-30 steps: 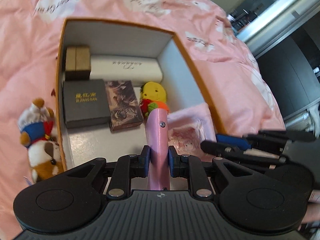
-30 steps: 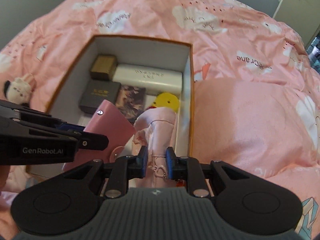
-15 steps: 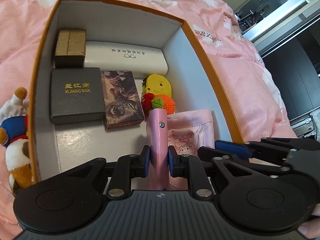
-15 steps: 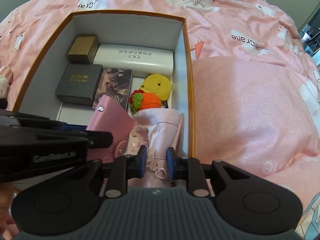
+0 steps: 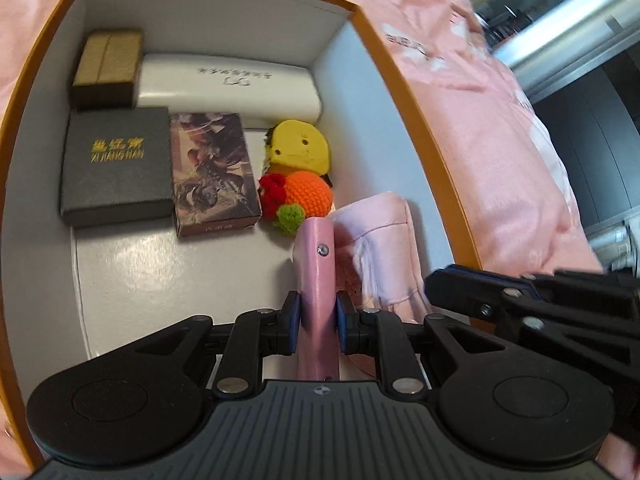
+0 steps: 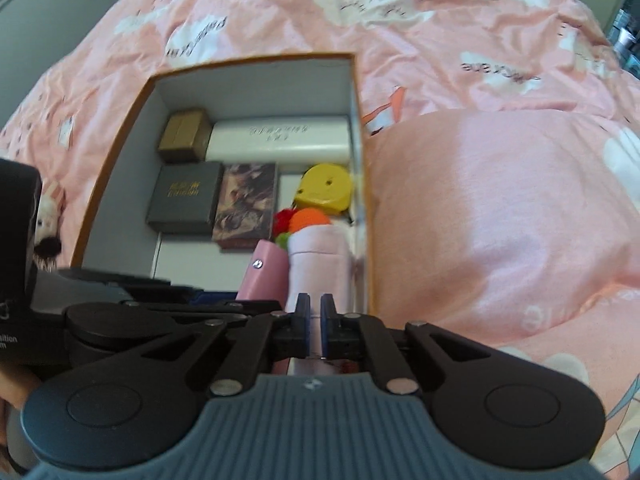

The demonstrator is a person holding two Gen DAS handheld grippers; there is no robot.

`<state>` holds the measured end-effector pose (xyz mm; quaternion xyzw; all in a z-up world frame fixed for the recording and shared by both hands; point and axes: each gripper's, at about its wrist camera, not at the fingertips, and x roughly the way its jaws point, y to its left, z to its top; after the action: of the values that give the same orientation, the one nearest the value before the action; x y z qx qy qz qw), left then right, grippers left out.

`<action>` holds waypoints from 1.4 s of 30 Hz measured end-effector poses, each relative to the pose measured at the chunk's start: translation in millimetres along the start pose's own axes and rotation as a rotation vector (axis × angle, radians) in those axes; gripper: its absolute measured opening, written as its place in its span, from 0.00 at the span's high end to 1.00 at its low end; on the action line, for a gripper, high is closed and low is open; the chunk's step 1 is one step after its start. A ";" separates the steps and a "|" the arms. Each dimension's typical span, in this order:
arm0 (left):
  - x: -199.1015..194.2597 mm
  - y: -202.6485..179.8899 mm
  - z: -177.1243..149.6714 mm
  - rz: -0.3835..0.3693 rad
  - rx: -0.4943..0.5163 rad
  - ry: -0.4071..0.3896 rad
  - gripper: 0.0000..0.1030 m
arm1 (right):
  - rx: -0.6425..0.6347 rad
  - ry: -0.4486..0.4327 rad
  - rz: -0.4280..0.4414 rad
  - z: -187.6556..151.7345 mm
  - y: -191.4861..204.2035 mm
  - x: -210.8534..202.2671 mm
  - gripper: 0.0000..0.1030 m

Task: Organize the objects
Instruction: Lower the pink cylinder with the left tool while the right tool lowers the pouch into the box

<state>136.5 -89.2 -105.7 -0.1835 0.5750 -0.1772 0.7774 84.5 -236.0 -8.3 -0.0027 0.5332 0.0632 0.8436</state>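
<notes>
An orange-rimmed box (image 5: 404, 92) with white walls lies on a pink bed. My left gripper (image 5: 317, 320) is shut on a pink wallet (image 5: 318, 268), held upright low inside the box. My right gripper (image 6: 314, 318) is shut on a pale pink pouch (image 6: 318, 252), which stands beside the wallet (image 6: 264, 272) against the box's right wall (image 6: 362, 200). The pouch also shows in the left wrist view (image 5: 380, 248), with the right gripper's fingers (image 5: 480, 292) over it.
The box holds a tan box (image 5: 108, 68), a white case (image 5: 228, 88), a dark grey box (image 5: 114, 164), a picture box (image 5: 212, 176), a yellow toy (image 5: 300, 152) and an orange crochet toy (image 5: 308, 196). A plush toy (image 6: 48, 224) lies left of the box.
Both grippers have moved down and forward into the box with the wallet and the pouch. The pouch now stands against the right wall. The right view has pulled back slightly.
</notes>
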 end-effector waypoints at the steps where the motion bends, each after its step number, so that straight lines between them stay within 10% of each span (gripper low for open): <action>1: -0.1 -0.5 -0.3 0.003 -0.017 -0.002 0.80 | 0.001 -0.015 -0.006 -0.8 -1.0 -1.8 0.93; 14: -5.2 9.8 -3.5 -0.091 -0.147 0.004 0.73 | -0.077 -0.078 0.015 -12.5 -4.7 -8.1 0.75; 42: -9.2 8.1 -2.8 -0.193 -0.112 0.011 0.67 | -0.086 -0.116 0.019 -17.2 -5.5 -17.7 0.76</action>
<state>131.8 -78.0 -102.7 -0.2802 0.5678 -0.2200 0.7421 62.2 -244.6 -0.1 -0.0300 0.4802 0.0939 0.8716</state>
